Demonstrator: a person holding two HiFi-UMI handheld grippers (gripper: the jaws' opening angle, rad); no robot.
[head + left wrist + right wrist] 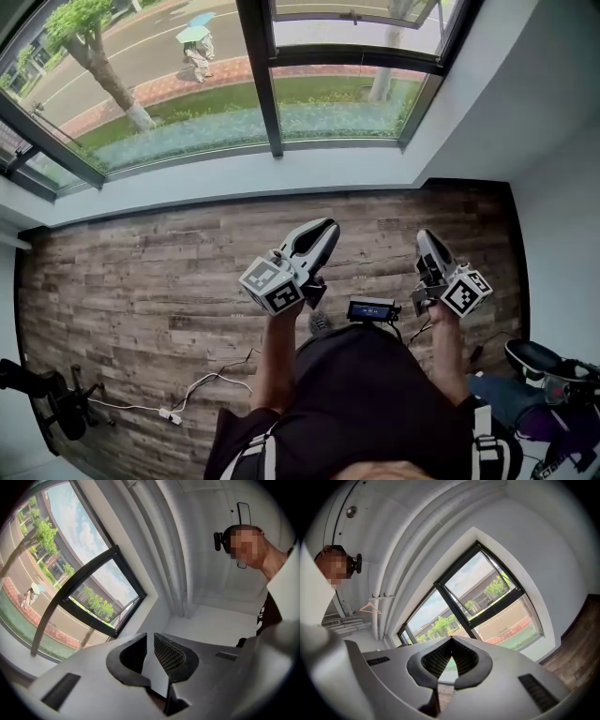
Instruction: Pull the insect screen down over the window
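Weathered brown plank floor (141,272), spanning the room from wall to wall beneath the person. Large dark-framed glass window (262,75), set in the far wall across that floor, well apart from both tools; its panes show a street, grass and a leafy tree (94,47) outside. The insect screen cannot be picked out in any view. White wall band (281,173), running under the window frame down to the floor edge. Person in a black top (366,394), standing facing the window, forearms raised. Left tool (323,232), grey and white, two-jawed, angled up toward the window; in the left gripper view its jaws stand a narrow gap apart with only white wall showing between them. Right tool (427,242), same make, held level with the left; in the right gripper view its jaw tips meet, nothing between. Black-and-white marker cube (272,286) on the left tool. Small black screen device (372,309) at the person's waist, between the two forearms. Thin white cable (202,384), loose on the floor at the person's left.
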